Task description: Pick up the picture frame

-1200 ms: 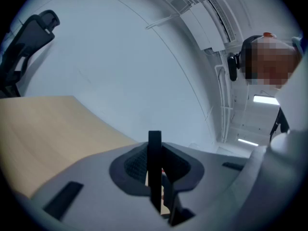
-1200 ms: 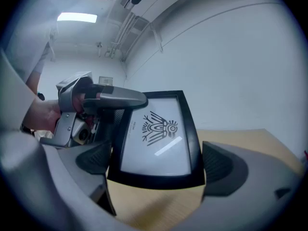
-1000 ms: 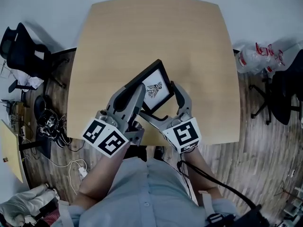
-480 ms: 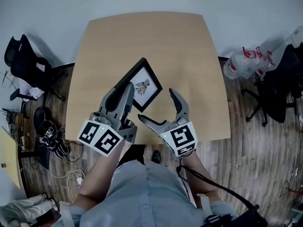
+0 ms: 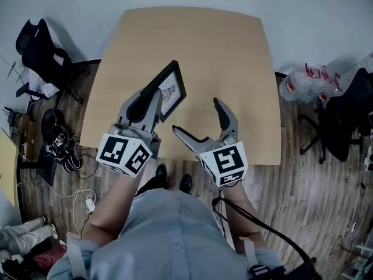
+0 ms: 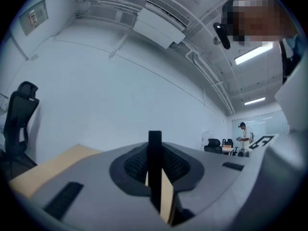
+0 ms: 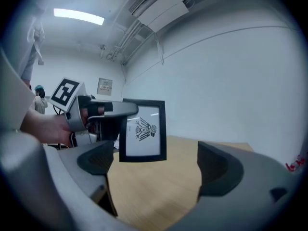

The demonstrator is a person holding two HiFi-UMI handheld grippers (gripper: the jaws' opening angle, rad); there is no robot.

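Note:
A black picture frame [image 5: 170, 90] with a white mat and a small dark drawing hangs above the wooden table [image 5: 221, 57], held upright by its left edge. My left gripper [image 5: 145, 98] is shut on that edge; in the left gripper view the frame's thin black edge [image 6: 155, 170] stands between the two pads. In the right gripper view the frame [image 7: 143, 130] faces the camera, with the left gripper clamped on its side. My right gripper [image 5: 197, 121] hovers to the right of the frame, open and empty, apart from it.
Black office chairs [image 5: 41, 54] and cables [image 5: 61, 150] lie on the floor left of the table. A clear plastic bag [image 5: 303, 80] and another chair [image 5: 344, 121] sit to the right. A distant person [image 6: 244, 136] stands in the background.
The left gripper has lifted the frame and rolled it upright, toward the left. The right gripper has let go of the frame's corner, drawn back to the right and now stands open.

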